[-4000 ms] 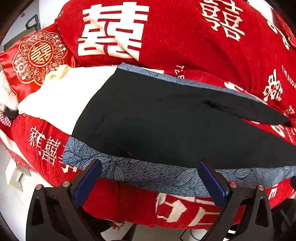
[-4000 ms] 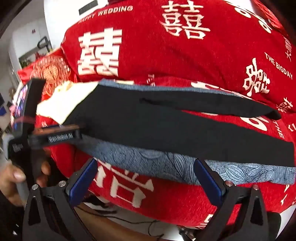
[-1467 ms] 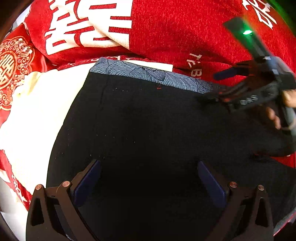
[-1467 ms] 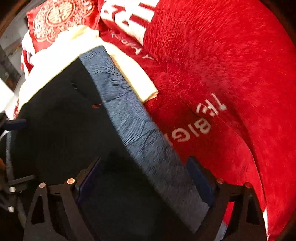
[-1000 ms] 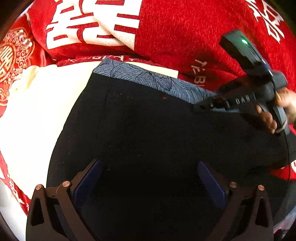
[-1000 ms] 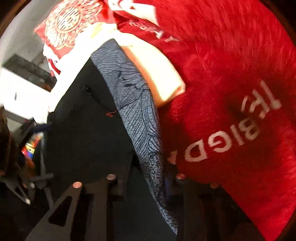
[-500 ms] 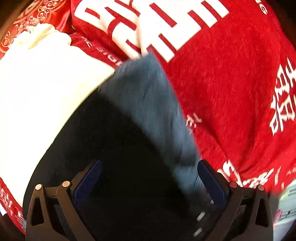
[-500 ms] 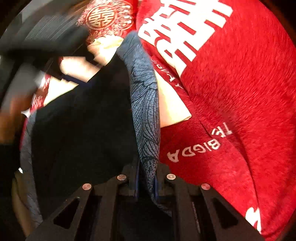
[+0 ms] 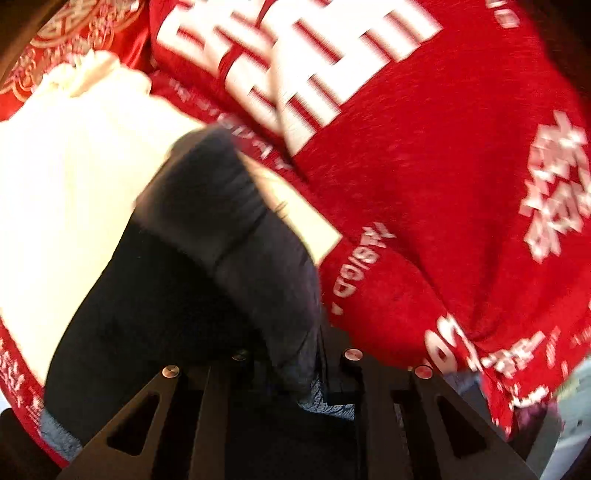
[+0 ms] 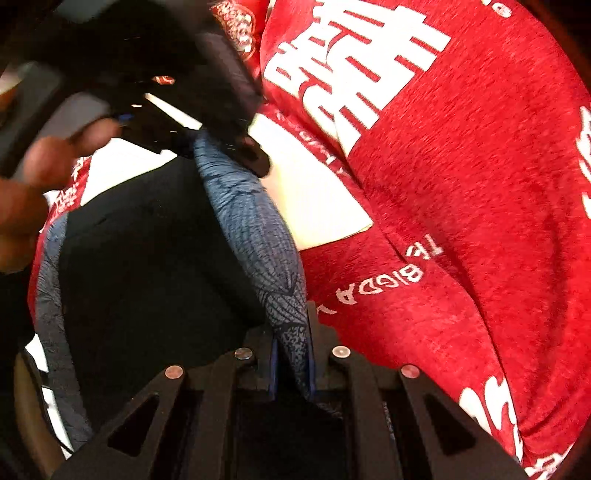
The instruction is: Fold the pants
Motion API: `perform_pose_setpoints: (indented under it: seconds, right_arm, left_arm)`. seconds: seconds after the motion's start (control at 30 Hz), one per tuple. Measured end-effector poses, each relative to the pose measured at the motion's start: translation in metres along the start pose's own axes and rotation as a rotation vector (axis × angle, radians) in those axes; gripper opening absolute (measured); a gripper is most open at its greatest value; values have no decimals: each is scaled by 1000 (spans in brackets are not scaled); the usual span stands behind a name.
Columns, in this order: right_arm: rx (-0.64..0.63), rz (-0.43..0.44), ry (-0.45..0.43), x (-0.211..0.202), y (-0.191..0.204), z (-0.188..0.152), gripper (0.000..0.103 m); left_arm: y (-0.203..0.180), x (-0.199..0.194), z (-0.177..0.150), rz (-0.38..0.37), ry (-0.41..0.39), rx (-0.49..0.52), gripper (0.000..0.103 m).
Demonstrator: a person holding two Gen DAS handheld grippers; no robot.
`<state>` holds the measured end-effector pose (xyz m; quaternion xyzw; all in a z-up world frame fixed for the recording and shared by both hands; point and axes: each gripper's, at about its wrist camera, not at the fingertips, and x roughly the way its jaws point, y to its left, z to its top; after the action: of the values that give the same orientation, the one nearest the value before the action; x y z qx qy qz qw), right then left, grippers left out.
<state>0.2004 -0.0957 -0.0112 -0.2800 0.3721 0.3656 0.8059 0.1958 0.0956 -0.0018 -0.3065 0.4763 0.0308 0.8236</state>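
The pants are black with a blue-grey patterned side band. They lie on a red cover with white characters. My left gripper is shut on the band's edge, with the cloth bunched between its jaws. My right gripper is shut on the same band further along. In the right wrist view the left gripper and the hand holding it show at the upper left, on the band. The left wrist view is blurred.
A cream-white cloth lies under the pants' upper end, also seen in the right wrist view. A red embroidered cushion sits at the far left. The red cover rises in a mound to the right.
Both grippers came in from the near edge onto the pants. The right one closed on the band about a second ago. The left one was open half a second ago and has now closed on it.
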Motion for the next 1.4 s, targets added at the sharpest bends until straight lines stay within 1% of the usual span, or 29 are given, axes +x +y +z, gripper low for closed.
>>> perform_pose_setpoints:
  seconds: [0.1,0.13,0.2,0.23,0.3,0.37,0.43,0.47,0.5,0.53,0.6,0.67,0.73,0.83,0.87,0.93,1.0,1.07,1.1,1.13,1.2,1.23,1.3,1.37,1.4]
  right_arm:
    - [-20,-42,-38,-32,15,-1,12]
    - [-35,-63,-50,-44,23,-2,12]
    - [-55,-84,-60,-62,41,-5,12]
    - [-59,-93,-62,-72,56,-8,12]
    - [-78,-97,-64,-82,79,-14,12]
    - [-106,-113,-35,-79,108,-24,12]
    - [-124,-110,10,-61,135,-37,13]
    - [-121,-111,37,-51,144,-43,13]
    - [-121,-115,73,-36,156,-50,13]
    - [-117,-118,100,-26,165,-55,13]
    - [-118,-135,135,-11,180,-64,13]
    - [-141,-178,127,-7,191,-70,13]
    - [-131,-181,124,-8,192,-69,13]
    - [-106,-184,121,-13,190,-67,13]
    - [-99,-186,119,-13,189,-64,13]
    - [-83,-192,129,-11,193,-64,14]
    - [-95,-213,141,-3,198,-67,15]
    - [-106,-242,141,-2,207,-67,16]
    - [-98,-248,144,-3,208,-66,16]
    - [-86,-245,146,-3,206,-66,16]
    - [-45,-235,145,-6,202,-64,16]
    - [-22,-229,142,-7,199,-63,16]
    - [-17,-226,152,-4,198,-63,17]
    - [-41,-256,152,-1,204,-65,18]
    - [-52,-277,150,1,208,-65,18]
  left_arm:
    - [8,-42,-26,-82,-49,39,19]
    - [9,-50,-30,-99,-57,39,19]
    - [22,-69,-49,-133,-72,51,19]
    - [32,-76,-59,-141,-76,54,19]
    - [52,-77,-75,-151,-52,40,19]
    - [80,-67,-93,-138,-2,20,19]
    - [110,-45,-108,-135,76,-55,19]
    - [125,-38,-114,-138,103,-88,19]
    - [141,-29,-120,-152,124,-133,19]
    - [153,-29,-126,-179,133,-162,19]
    - [167,-31,-129,-233,129,-195,19]
    - [168,-37,-131,-225,114,-168,19]
    - [162,-43,-131,-193,100,-111,19]
    - [156,-48,-132,-176,84,-74,19]
    - [157,-48,-131,-179,90,-79,19]
    - [165,-40,-131,-176,126,-115,22]
    - [171,-36,-129,-204,150,-159,22]
    - [174,-43,-128,-204,164,-151,22]
    - [174,-48,-127,-194,164,-134,24]
    - [176,-56,-126,-171,156,-118,28]
    - [184,-77,-122,-109,107,-84,33]
    - [189,-86,-119,-85,86,-79,33]
    - [198,-100,-115,-32,57,-77,33]
    - [202,-114,-108,3,12,-84,33]
    - [200,-119,-106,1,-8,-85,33]
